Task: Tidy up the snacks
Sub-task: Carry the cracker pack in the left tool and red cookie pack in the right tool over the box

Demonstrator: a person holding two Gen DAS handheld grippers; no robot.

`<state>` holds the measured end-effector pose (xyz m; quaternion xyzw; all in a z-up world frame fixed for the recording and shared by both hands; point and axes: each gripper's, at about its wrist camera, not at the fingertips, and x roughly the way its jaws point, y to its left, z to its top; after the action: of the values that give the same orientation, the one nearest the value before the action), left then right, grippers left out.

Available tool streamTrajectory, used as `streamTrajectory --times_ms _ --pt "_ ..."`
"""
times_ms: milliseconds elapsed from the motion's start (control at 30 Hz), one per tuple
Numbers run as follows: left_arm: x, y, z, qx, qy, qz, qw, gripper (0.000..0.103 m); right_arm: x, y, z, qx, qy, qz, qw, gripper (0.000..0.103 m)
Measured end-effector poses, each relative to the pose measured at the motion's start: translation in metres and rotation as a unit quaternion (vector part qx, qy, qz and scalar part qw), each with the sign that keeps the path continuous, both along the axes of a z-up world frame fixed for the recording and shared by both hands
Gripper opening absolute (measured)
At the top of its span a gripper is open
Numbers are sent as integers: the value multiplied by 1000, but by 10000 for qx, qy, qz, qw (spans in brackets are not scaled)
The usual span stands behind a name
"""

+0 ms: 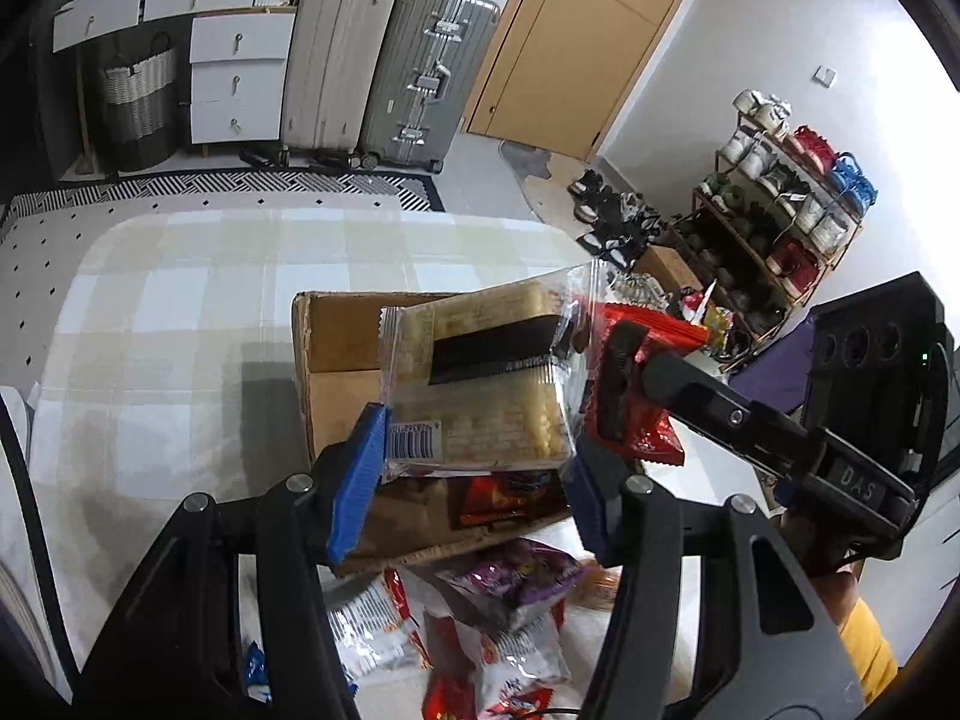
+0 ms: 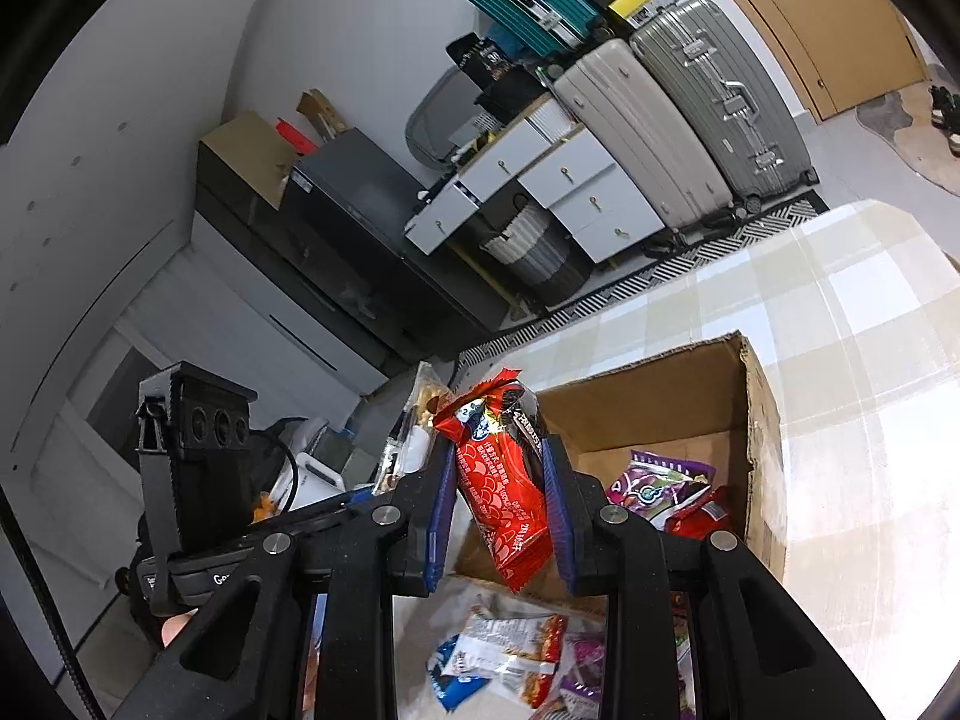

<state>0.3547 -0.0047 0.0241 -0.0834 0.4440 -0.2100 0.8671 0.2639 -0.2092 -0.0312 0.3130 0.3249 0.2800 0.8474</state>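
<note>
Cluttered room, suitcases (image 1: pixel 390 60) and white drawers (image 1: pixel 234 66) at the back wall, shoe rack (image 1: pixel 780 210) off to the side; work surface is a counter (image 1: pixel 180 300) under a pale checked cloth. Open cardboard box (image 1: pixel 336 348) sits on it, already with a few packets inside, incl. a purple one (image 2: pixel 666 480). Loose snack packets (image 1: pixel 480 630) lie in a pile on the counter just in front of the box. Left gripper (image 1: pixel 474 456) has its blue fingers (image 1: pixel 360 480) clamped on a clear-wrapped cracker pack (image 1: pixel 480 384), held in the air over the box's near side; pack's long axis runs roughly across the fingers, barcode end toward the left finger, far end sticking up and away. Right gripper (image 2: pixel 498 516) is closed narrow on a red snack bar (image 2: pixel 501 480), long axis roughly upright and in line with the fingers, crimped top pointing up, lower end hanging below the fingers. Bar sits at the box's near edge, box opening lies ahead and to the right of it. Both packs are close together above the box; the cracker pack looks further over the opening, so likely the left drops first.
</note>
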Motion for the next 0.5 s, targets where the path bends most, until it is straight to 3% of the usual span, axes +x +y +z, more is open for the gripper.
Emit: streamTrajectory --times_ms 233,500 --pt "20 -11 -40 165 222 -49 9996 53 13 0 -23 -139 207 -78 9997 28" --pt "38 -22 -68 355 349 -119 9987 53 22 4 -38 -287 361 -84 9989 28"
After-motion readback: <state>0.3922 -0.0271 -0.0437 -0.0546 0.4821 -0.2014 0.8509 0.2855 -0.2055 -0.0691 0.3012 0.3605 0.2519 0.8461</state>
